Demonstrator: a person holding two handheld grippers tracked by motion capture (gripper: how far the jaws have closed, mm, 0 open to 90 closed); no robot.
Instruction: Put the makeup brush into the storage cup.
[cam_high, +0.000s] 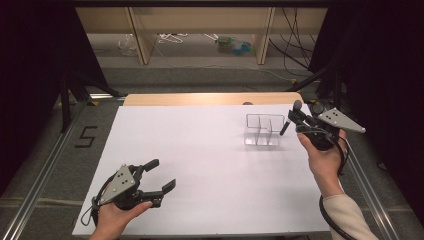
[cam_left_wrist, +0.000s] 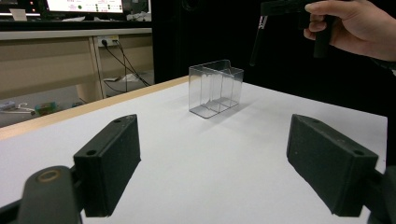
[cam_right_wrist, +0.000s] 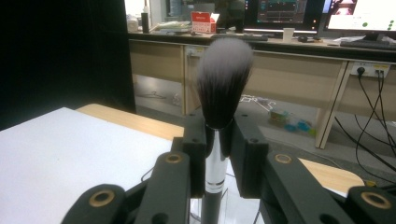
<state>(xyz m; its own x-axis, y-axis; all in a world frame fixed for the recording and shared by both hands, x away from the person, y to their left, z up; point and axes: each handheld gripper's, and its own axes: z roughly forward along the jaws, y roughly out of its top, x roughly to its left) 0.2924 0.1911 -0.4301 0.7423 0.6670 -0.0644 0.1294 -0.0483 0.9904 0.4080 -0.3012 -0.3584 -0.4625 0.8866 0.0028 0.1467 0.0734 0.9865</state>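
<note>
A makeup brush (cam_high: 290, 118) with a dark, grey-tipped head (cam_right_wrist: 224, 79) and a silver ferrule stands upright in my right gripper (cam_high: 296, 121), which is shut on it just below the bristles. The brush's black handle hangs down over the right end of a clear plastic divided box (cam_high: 264, 130) on the white table top (cam_high: 200, 165). In the left gripper view the box (cam_left_wrist: 215, 87) stands ahead, with the brush (cam_left_wrist: 256, 44) hanging above it to the right. At the table's near left corner my left gripper (cam_high: 164, 174) rests low, open, with nothing between its fingers (cam_left_wrist: 109, 163).
A wooden strip (cam_high: 210, 98) runs along the table's far edge. Beyond it are shelf uprights, cables and small items on the floor. Black curtains close both sides. A metal rail (cam_high: 45, 165) and a floor mark "5" lie to the left.
</note>
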